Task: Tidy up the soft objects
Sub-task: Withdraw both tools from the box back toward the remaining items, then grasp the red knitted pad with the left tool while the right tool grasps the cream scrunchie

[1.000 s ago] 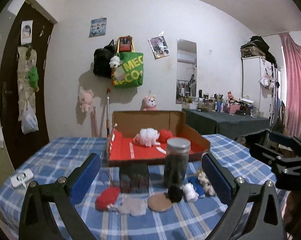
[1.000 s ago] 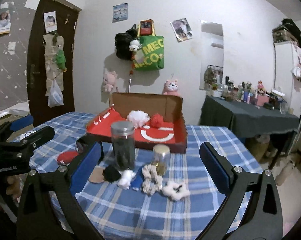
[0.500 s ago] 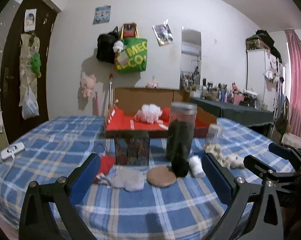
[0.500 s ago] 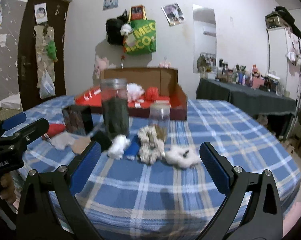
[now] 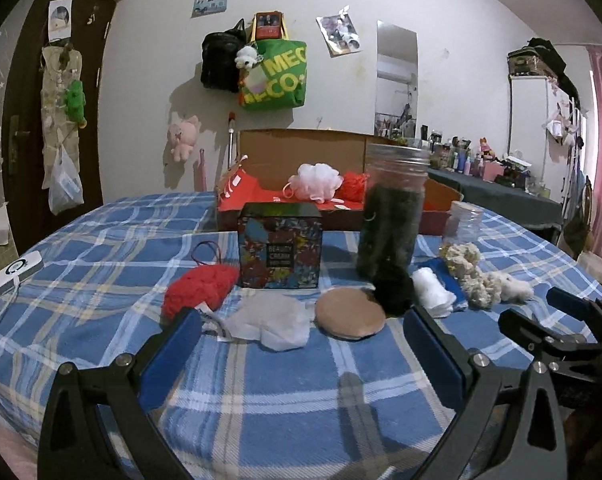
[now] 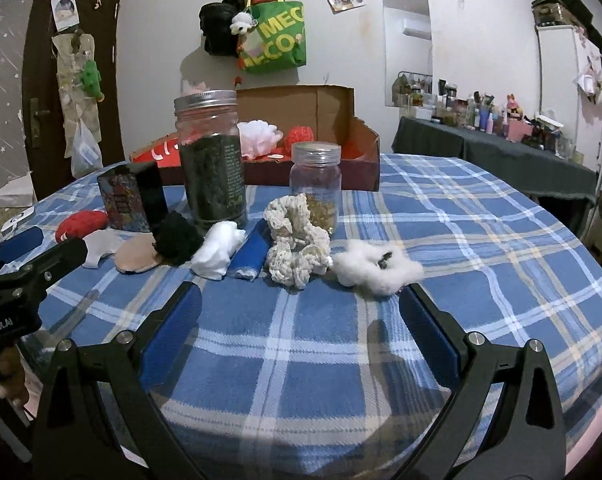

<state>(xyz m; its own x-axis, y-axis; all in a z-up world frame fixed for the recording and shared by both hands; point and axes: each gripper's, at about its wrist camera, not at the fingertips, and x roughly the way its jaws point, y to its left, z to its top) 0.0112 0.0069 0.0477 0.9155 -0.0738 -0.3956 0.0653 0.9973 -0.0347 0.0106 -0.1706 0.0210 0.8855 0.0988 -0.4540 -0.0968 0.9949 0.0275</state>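
A row of soft things lies on the blue plaid table (image 5: 101, 272): a red knitted piece (image 5: 199, 290), a grey-white cloth (image 5: 269, 320), a tan round pad (image 5: 349, 314), a black pompom (image 5: 395, 290), a white roll (image 6: 217, 254), a blue cloth (image 6: 247, 256), a cream scrunchie (image 6: 297, 246) and a white fluffy piece (image 6: 375, 268). My left gripper (image 5: 301, 344) is open just before the grey-white cloth and tan pad. My right gripper (image 6: 301, 316) is open just before the scrunchie and the fluffy piece. Both hold nothing.
Behind the row stand a printed box (image 5: 279, 246), a tall dark-filled jar (image 6: 213, 166) and a small jar (image 6: 316, 186). Further back, an open cardboard box (image 5: 301, 148) with red lining holds a white mesh pouf (image 5: 315, 182) and a red one (image 6: 299, 136). A white device (image 5: 17, 272) lies at the left.
Both grippers have come down and forward toward the row of soft things, which now look larger and closer. Both stayed open.
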